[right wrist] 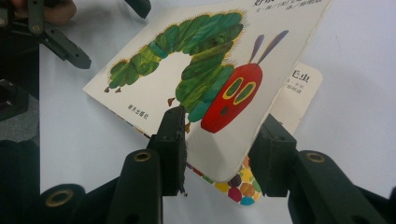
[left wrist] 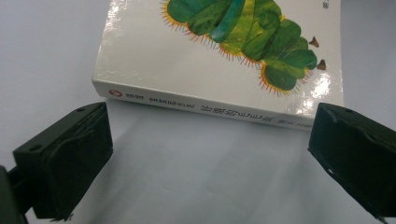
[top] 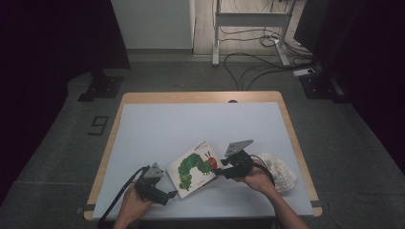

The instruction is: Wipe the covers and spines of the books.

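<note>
A picture book (top: 193, 167) with a green caterpillar on its white cover lies near the front of the white mat (top: 191, 124). My right gripper (top: 217, 174) is at the book's right corner. In the right gripper view its jaws (right wrist: 224, 144) are shut on the corner of the front cover (right wrist: 187, 70), which is lifted off the pages; coloured dots and an inner page (right wrist: 299, 91) show beneath. My left gripper (top: 171, 194) sits just in front of the book's spine (left wrist: 205, 109), open (left wrist: 210, 158), with bare mat between its jaws.
A white crumpled cloth-like bundle (top: 279, 171) lies beside my right hand near the table's right edge. The wooden table rim (top: 200, 97) frames the mat. Beyond the table are cables and a metal stand (top: 248, 28) on the floor.
</note>
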Demonstrator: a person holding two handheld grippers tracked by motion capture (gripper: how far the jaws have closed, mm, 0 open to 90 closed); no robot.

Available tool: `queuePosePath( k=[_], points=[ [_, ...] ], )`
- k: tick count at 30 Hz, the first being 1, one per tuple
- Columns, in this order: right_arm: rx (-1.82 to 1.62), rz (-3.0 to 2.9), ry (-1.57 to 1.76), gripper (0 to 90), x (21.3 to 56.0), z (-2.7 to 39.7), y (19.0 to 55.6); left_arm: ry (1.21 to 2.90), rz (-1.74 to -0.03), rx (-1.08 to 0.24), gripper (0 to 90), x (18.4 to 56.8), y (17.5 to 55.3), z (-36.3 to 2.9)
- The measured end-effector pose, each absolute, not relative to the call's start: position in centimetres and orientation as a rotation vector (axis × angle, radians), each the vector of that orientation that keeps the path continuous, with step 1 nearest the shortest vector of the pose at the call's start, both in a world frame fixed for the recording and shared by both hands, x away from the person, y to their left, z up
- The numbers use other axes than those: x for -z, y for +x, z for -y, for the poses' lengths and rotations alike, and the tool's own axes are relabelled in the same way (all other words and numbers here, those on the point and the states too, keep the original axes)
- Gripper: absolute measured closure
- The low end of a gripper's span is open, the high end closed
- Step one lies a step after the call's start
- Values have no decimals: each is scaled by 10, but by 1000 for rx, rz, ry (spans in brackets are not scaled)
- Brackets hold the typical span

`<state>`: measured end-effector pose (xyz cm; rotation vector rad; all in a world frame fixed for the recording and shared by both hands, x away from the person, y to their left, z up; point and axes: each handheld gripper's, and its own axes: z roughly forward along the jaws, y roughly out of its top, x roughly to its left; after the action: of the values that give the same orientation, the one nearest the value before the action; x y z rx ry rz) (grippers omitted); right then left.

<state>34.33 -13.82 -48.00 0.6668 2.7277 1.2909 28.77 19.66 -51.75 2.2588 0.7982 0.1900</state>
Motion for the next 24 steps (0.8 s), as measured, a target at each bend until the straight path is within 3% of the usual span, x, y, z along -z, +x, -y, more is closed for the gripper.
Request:
queuePosePath(
  k=[24],
  points=[
    [-1315,-2692,712,619,500,154,329,2258,-803,-93,2,513,301,-183]
  ],
)
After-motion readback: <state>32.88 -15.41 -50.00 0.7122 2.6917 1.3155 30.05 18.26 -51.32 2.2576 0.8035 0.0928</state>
